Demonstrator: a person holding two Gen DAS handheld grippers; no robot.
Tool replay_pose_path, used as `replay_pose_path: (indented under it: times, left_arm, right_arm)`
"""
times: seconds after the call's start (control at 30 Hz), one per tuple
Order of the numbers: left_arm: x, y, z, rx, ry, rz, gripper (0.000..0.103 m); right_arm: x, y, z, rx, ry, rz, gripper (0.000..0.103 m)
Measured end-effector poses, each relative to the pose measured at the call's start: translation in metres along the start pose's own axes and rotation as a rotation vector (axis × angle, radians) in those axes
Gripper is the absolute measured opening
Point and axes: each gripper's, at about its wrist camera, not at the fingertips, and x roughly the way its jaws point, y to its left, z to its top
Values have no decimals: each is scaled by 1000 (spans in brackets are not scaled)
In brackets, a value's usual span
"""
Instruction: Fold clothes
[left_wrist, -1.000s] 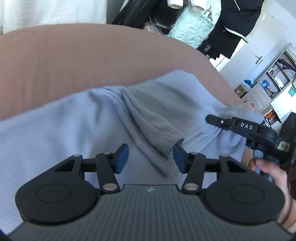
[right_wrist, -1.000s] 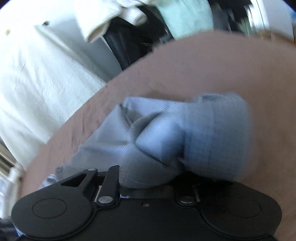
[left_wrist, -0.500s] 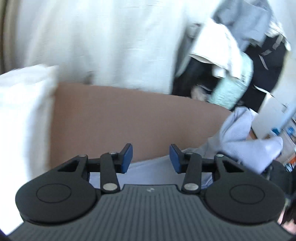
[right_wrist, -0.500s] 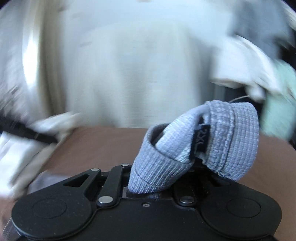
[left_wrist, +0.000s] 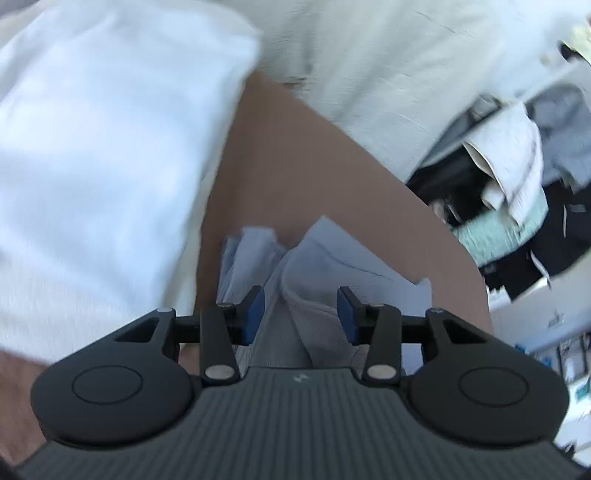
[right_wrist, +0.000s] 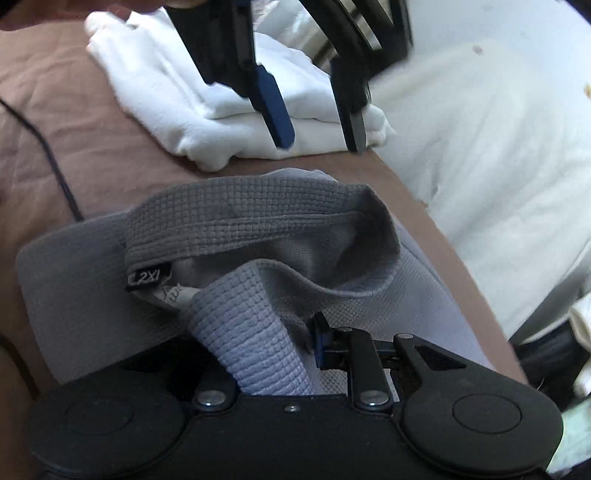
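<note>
The right gripper (right_wrist: 291, 354) was clamped on the ribbed collar (right_wrist: 240, 221) of the grey shirt (right_wrist: 74, 295), a band of rib running down between its fingers, though the left finger was hidden under cloth. The left gripper (left_wrist: 300, 314) hung with its blue pads (left_wrist: 255, 314) spread apart and holding nothing, poised over a ridge of the shirt; in the right view it hovered just beyond the collar. The shirt lay bunched on the brown bedspread (right_wrist: 66, 122), neck opening gaping and the size tag (right_wrist: 147, 277) showing, so it was not flat. Just beyond sat a folded white stack (right_wrist: 207, 122), with a black cable (right_wrist: 48, 151) off to the left. The main risk, I judged, was that the one-sided hold would drag the shirt askew and set creases into the fold; the loose knit could also slip free, or the left gripper might knock the white stack.
</note>
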Motion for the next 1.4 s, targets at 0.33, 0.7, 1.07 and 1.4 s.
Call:
replay_pose_path:
  times: [0.33, 0.7, 1.07, 1.4]
  left_arm:
    - [32, -16, -12, 50, 140, 6, 45]
    - [3, -56, -24, 265, 65, -26, 53]
    - [48, -101, -78, 480, 173, 60, 70]
    - [17, -64, -82, 300, 127, 219, 5]
  right_arm:
    - [-33, -49, -21, 263, -55, 228, 17]
    - [-96, -50, -38, 390, -201, 478, 52]
    - [-145, -156, -134, 921, -124, 116, 60]
    - [-145, -91, -166, 571, 90, -33, 59]
